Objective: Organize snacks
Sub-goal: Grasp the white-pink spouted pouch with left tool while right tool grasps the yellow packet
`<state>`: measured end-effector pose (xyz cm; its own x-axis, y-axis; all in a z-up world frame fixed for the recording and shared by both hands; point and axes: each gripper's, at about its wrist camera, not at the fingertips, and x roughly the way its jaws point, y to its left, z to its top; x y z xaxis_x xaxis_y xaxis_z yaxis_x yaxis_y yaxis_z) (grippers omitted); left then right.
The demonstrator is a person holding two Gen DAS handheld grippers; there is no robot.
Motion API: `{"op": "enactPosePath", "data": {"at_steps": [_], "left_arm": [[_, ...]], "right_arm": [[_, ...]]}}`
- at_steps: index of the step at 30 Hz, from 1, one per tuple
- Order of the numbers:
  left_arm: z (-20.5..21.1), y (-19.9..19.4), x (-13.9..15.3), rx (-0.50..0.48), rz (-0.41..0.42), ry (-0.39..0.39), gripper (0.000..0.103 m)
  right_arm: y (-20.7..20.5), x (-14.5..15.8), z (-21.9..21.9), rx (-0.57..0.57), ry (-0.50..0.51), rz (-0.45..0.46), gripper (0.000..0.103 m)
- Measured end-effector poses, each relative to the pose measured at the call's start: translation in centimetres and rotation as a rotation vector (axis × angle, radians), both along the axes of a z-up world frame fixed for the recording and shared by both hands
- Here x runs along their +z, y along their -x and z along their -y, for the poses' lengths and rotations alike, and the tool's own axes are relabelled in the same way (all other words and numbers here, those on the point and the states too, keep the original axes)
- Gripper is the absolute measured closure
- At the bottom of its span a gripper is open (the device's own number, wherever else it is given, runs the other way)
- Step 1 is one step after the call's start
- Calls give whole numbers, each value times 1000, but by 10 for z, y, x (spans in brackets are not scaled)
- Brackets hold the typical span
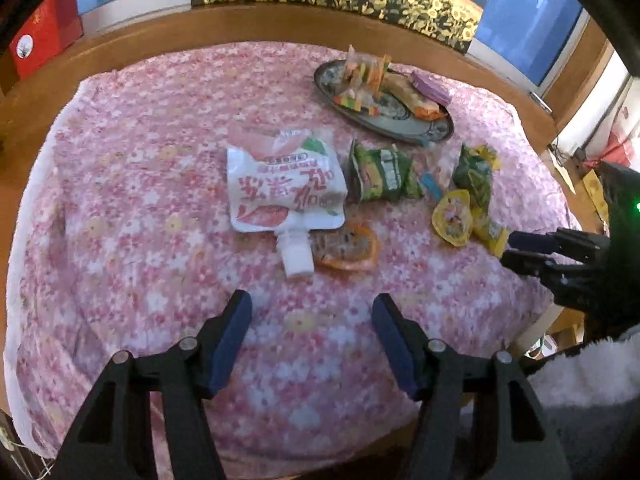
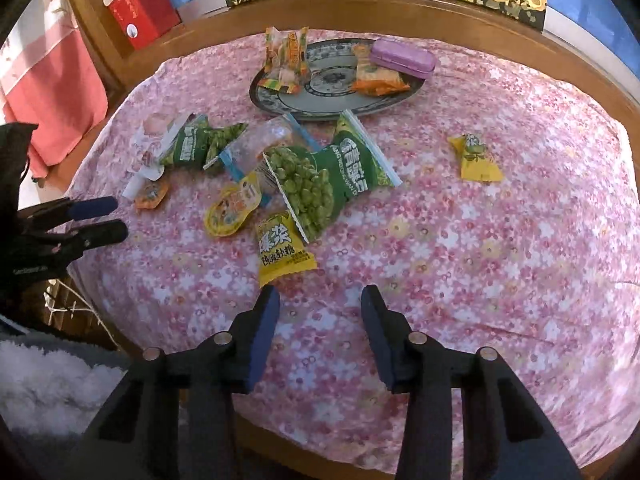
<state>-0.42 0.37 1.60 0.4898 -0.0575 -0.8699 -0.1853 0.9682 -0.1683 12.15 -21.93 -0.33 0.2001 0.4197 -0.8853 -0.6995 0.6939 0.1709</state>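
Left wrist view: shows the left gripper [image 1: 312, 300] spread wide and holding nothing, poised low over the flowered tablecloth [image 1: 160, 160], just short of the white-and-pink spout pouch [image 1: 282, 184]. Looks like a stance for reaching forward, with the pouch's cap pointing back toward the fingers. Right wrist view: shows the right gripper [image 2: 320, 294] likewise parted wide and empty, hanging just behind the yellow candy packet [image 2: 282, 248], probably the nearest pick on that side.

Puts the likely collecting spot at the far side: a patterned plate [image 2: 280, 108] already bearing a few orange-and-green packets plus a purple case [image 2: 402, 58]. Leaves most snacks loose on the cloth between grippers and plate: big green pea bag [image 2: 324, 180], smaller green packet [image 1: 382, 176], yellow jelly cup [image 2: 232, 210], orange jelly cup [image 1: 348, 250] touching the pouch's spout, a clear wrapper with blue ends, and a lone yellow packet [image 2: 478, 156] well apart to the right.

Suggests a task barely underway. Calls for care in the middle cluster, with the pea bag overlapping the clear wrapper and lying just beside the yellow candy packet; risks dragging neighbours along. Means reaching over that heap to get to the plate. Offers little room on the plate's right side because of the case. Rests on soft, puffy cloth, likely to give under fingertips. Includes a red box [image 2: 140, 12] beyond the table, out of the way.
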Motion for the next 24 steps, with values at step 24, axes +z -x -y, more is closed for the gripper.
{"op": "enactPosePath", "data": {"at_steps": [24], "left_arm": [[-26, -85, -1, 15, -44, -42, 35]], "right_arm": [[5, 23, -17, 55, -69, 46, 46]]}}
